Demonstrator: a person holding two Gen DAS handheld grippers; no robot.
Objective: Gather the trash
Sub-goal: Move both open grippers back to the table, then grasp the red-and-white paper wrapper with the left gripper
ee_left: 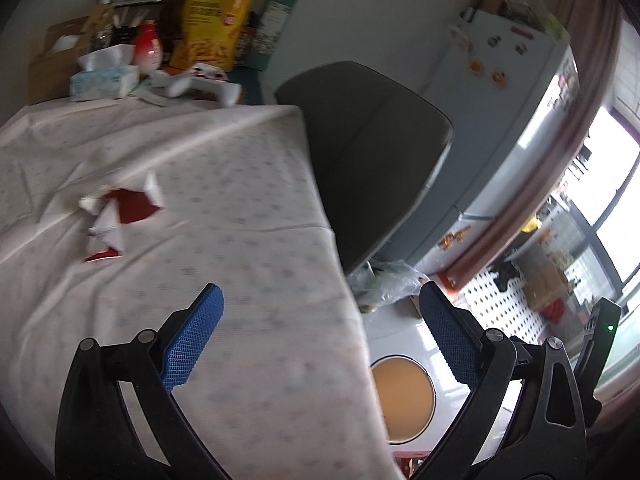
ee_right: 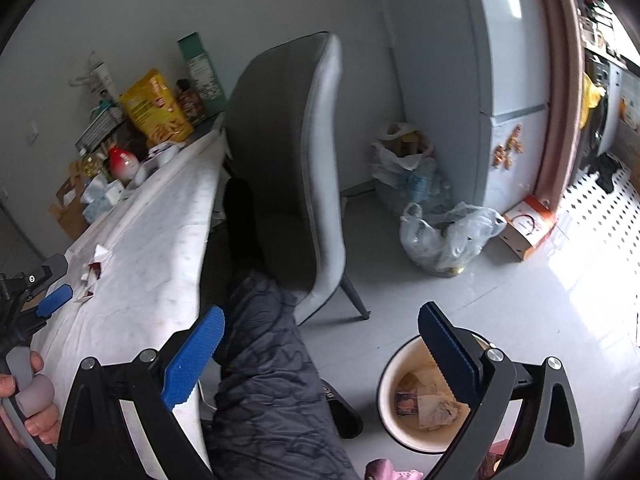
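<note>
The torn red-and-white paper scraps (ee_left: 120,216) lie on the table's (ee_left: 248,360) pale dotted cloth, with bare cloth all around them and the table edge off to their right. The left gripper (ee_left: 320,336) hovers above the near cloth, tilted, its 2 blue pads (ee_left: 192,344) spread wide and holding nothing. Beyond the edge stands a grey chair (ee_right: 296,152). The right gripper (ee_right: 320,360) hangs over the floor, jaws wide apart and empty, just above a round waste bin (ee_right: 424,400) with paper inside. Plastic bags (ee_right: 444,236) sit against the fridge (ee_right: 476,92).
</note>
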